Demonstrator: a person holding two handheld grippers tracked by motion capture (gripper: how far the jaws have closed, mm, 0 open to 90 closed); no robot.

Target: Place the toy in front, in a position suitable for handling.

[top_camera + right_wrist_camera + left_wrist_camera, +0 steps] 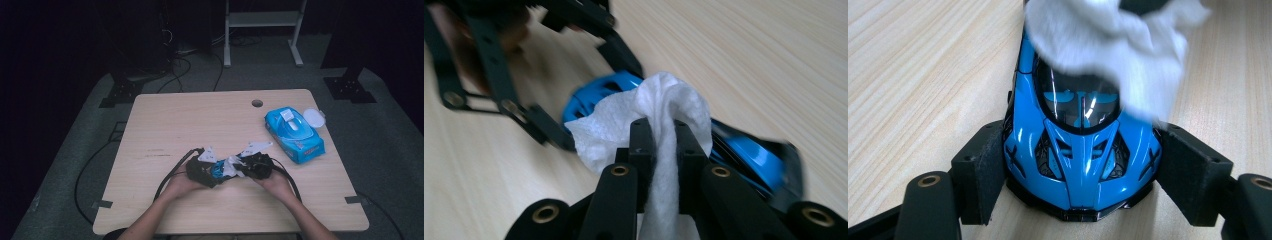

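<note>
The left gripper has its pads clamped on both flanks of the blue toy car, pinning it flat on the table. The right gripper has its jaws pinched tight on a white wipe, which is draped right over the car's roof. Off to the car's right and a bit farther back sits a blue wipes pack, lid flipped open.

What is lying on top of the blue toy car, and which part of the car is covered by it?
A white wipe, pinched in the right gripper, lies on the blue toy car. It hides the roof and rear; the nose and windscreen show, clamped by the left gripper.
</note>
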